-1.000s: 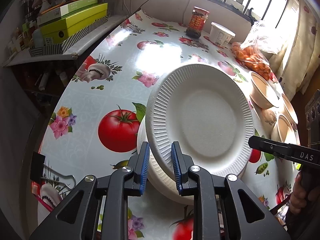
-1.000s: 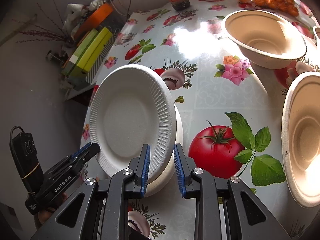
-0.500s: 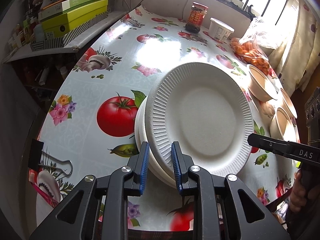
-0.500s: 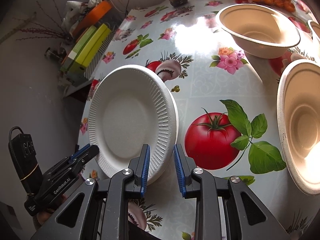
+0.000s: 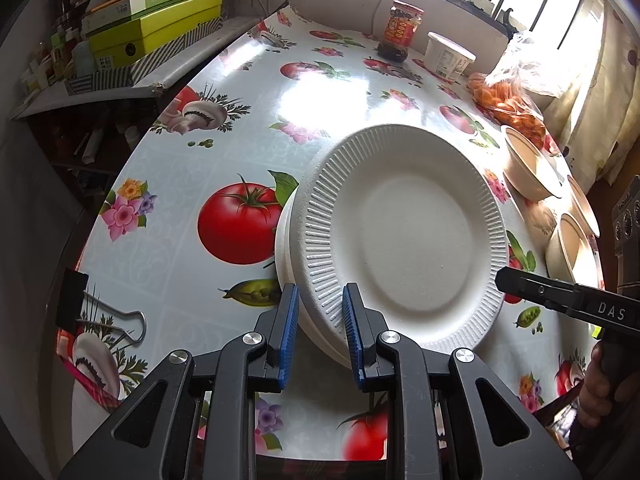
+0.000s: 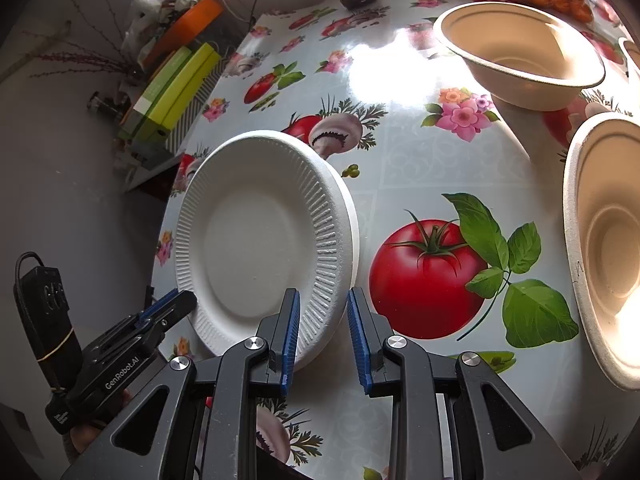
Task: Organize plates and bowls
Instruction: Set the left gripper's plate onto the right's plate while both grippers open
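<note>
A stack of white foam plates point(image 5: 404, 236) lies on the patterned tablecloth; it also shows in the right wrist view point(image 6: 260, 240). My left gripper point(image 5: 318, 332) is open, its jaws astride the near rim of the stack. My right gripper point(image 6: 323, 332) is open, its jaws astride the stack's opposite rim. Neither jaw pair presses the plates. Beige bowls stand to the right: one far point(image 6: 520, 52), one near point(image 6: 608, 240); several show in the left wrist view point(image 5: 532, 168).
A sauce jar point(image 5: 400, 32), a white tub point(image 5: 448, 56) and a bag of orange fruit point(image 5: 508, 100) stand at the table's far side. Green boxes point(image 5: 156, 32) sit on a side shelf. A binder clip point(image 5: 96, 312) lies at the near left edge.
The top plate has come down from a tilt onto the stack and sits nearly flush. Both grippers have pulled back slightly and their jaws have opened wider.
</note>
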`<act>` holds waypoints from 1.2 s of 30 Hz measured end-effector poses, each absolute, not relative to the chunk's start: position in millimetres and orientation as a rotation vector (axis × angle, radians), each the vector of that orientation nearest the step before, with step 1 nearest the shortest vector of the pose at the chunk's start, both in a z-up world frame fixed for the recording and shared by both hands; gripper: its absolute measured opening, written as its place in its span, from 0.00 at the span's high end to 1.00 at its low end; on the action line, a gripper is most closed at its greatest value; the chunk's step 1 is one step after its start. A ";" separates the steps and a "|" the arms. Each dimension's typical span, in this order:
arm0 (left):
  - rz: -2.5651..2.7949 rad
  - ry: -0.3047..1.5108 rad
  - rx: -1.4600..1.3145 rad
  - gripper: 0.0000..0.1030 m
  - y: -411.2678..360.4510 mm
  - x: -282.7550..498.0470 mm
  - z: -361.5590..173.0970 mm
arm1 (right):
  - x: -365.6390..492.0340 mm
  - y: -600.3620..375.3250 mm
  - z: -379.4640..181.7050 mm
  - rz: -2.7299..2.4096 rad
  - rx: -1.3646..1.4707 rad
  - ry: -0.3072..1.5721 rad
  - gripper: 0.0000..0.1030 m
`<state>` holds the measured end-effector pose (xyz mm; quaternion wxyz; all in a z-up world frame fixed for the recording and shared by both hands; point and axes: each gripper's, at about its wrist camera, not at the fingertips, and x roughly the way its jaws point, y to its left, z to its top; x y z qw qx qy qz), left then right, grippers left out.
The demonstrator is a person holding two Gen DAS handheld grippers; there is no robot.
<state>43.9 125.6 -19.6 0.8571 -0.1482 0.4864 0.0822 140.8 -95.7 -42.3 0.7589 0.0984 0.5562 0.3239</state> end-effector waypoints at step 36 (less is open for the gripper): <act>0.180 0.995 -0.287 0.61 123.5 42.6 -13.2 | 139.1 -85.2 -42.0 0.717 0.199 1.191 0.57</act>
